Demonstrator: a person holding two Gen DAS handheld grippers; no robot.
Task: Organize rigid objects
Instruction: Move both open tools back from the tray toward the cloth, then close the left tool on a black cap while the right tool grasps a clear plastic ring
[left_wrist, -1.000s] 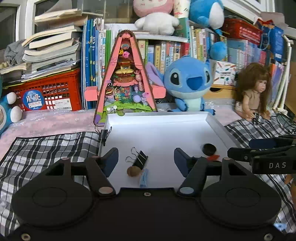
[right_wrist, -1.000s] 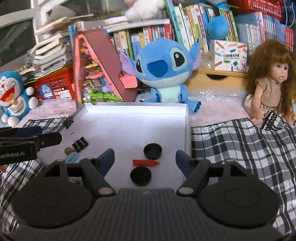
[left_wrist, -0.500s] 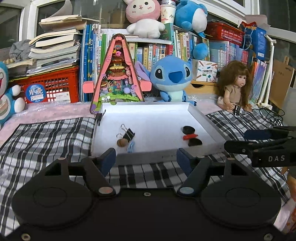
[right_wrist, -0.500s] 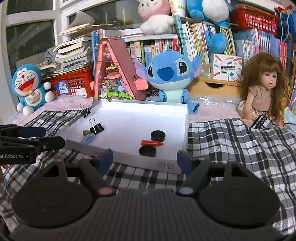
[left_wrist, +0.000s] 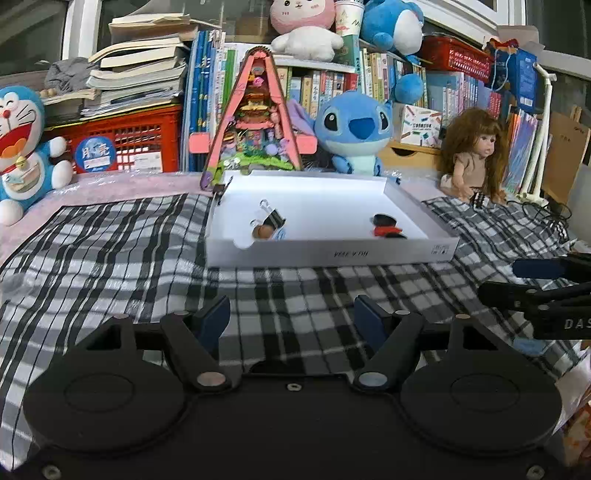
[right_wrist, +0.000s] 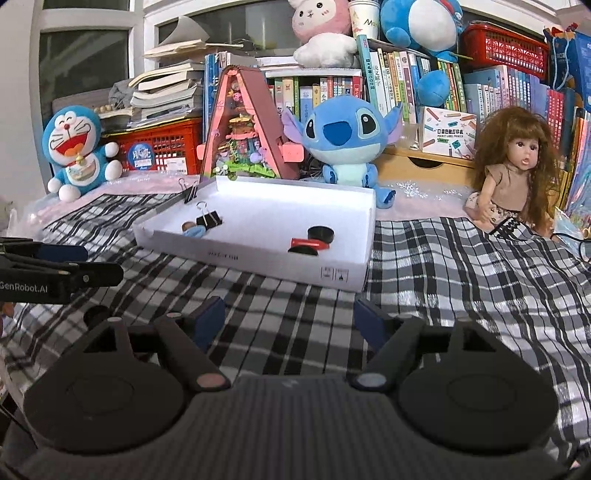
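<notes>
A white box (left_wrist: 332, 253) (right_wrist: 258, 258) lies on the checked cloth. Inside at its left are a black binder clip (left_wrist: 275, 218) (right_wrist: 208, 220), a small brown round piece (left_wrist: 261, 232) and a light blue piece (right_wrist: 195, 232). At its right are two black caps (right_wrist: 320, 233) and a red stick (left_wrist: 387, 230) (right_wrist: 306, 242). My left gripper (left_wrist: 291, 321) is open and empty, low over the cloth in front of the box. My right gripper (right_wrist: 288, 317) is open and empty, also in front of the box.
Another binder clip (right_wrist: 190, 192) is clipped on the box's far left corner. Behind the box stand a pink triangular toy house (left_wrist: 255, 122), a blue Stitch plush (right_wrist: 349, 136), a Doraemon plush (right_wrist: 77, 147), a doll (right_wrist: 517, 170), a red crate and bookshelves.
Both grippers have pulled back and away from the box; it was under the fingers a second ago and now lies well ahead. Both stay open and empty.
</notes>
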